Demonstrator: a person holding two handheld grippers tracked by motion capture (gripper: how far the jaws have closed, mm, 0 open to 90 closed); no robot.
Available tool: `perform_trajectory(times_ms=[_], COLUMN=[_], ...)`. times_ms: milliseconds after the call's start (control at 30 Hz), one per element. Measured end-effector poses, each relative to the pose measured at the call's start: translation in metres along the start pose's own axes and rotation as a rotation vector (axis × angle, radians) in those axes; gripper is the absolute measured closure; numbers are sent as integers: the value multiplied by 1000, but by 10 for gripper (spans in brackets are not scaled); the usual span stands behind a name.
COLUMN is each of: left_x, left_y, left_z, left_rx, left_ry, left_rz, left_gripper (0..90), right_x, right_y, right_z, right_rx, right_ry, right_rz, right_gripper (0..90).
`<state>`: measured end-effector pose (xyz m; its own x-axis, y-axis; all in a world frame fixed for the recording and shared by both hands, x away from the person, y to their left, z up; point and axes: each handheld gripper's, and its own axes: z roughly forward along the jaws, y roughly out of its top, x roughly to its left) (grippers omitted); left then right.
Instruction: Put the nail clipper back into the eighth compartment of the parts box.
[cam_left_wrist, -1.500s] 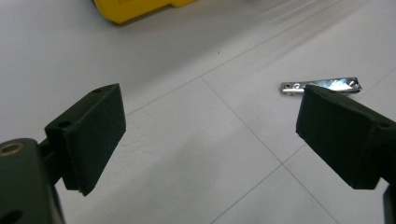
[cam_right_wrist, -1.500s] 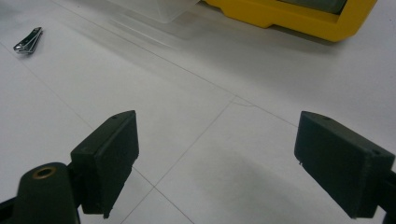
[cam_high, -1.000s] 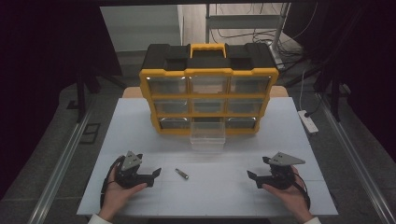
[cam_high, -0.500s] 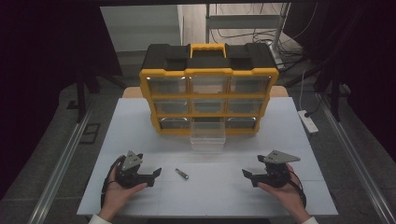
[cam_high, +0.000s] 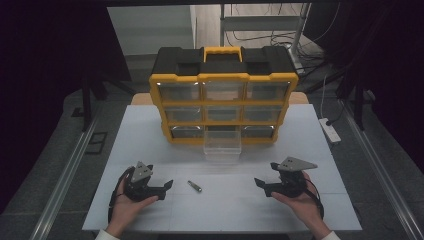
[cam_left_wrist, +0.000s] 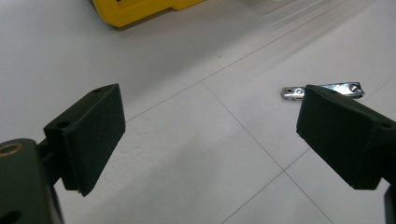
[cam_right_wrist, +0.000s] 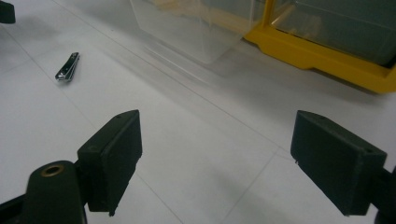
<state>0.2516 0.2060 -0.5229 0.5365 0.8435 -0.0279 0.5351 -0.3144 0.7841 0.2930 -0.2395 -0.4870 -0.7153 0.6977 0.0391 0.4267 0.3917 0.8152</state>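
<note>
Both forearms come in from the near edge, each hand cupping its tool from below. The left claw (cam_high: 167, 186) sits low at the left with its jaws spread wide, pointing right. The right claw (cam_high: 260, 184) sits at the right, jaws likewise wide apart, pointing left toward the other. Neither grips anything.

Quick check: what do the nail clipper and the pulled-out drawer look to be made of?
Nail clipper: likely polished metal, silvery with bright mirror-like glints. Pulled-out drawer: apparently clear glossy plastic, since the white table shows through its walls.
</note>
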Motion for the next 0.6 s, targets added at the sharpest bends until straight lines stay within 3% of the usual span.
perform_trajectory(times_ms=[600], left_x=[-1], left_y=[0], left_z=[1], left_rx=[3], left_ry=[-4], left_rz=[4], left_gripper=[87], right_x=[26], right_y=[29], right_z=[13], right_rx=[10], right_ry=[65], right_rz=[-63], right_gripper=[172])
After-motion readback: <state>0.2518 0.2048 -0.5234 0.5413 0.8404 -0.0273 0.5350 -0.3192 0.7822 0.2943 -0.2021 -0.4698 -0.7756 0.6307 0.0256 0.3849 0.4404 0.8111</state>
